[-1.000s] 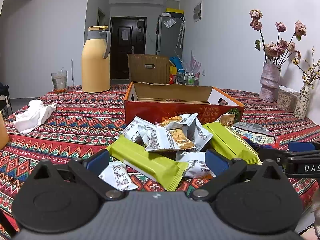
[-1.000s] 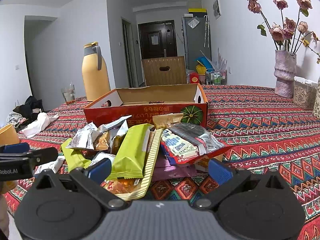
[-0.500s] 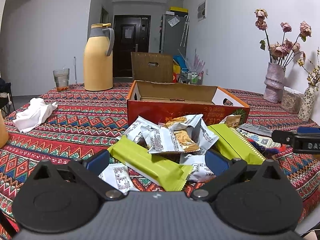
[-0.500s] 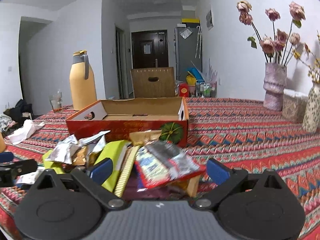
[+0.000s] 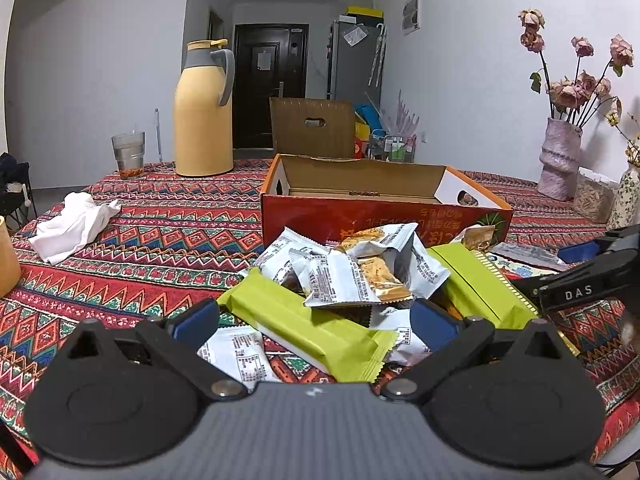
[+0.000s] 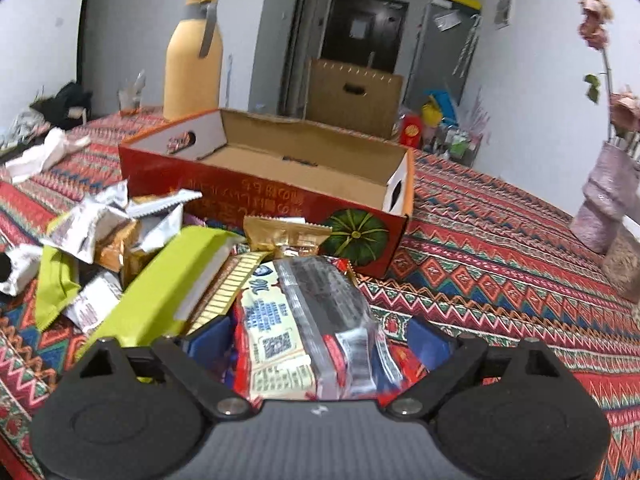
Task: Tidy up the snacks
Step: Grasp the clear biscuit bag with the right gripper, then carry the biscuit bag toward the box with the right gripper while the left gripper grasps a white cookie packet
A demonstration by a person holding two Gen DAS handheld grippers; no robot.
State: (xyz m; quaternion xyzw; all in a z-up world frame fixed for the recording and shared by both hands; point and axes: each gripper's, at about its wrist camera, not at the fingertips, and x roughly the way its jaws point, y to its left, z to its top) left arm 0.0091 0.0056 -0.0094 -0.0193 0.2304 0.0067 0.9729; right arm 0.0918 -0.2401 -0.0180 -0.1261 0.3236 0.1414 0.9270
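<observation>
A heap of snacks lies on the patterned tablecloth in front of an open red cardboard box. My left gripper is open, low over a green bar and white packets, gripping nothing. My right gripper is closing, with a red-edged pack of dark biscuits lying between its jaws; the pads do not visibly press on it. A second green bar lies just left of that pack. One of the right gripper's fingers shows at the right edge of the left wrist view.
A yellow thermos jug and a glass stand at the back left. A crumpled white cloth lies on the left. A pink vase of dried roses and a jar stand at the right. A brown box is behind the table.
My right gripper has swung and rolled toward the pile, so the red-edged pack now lies between its jaws, which stand narrower. The left gripper has hardly moved.
</observation>
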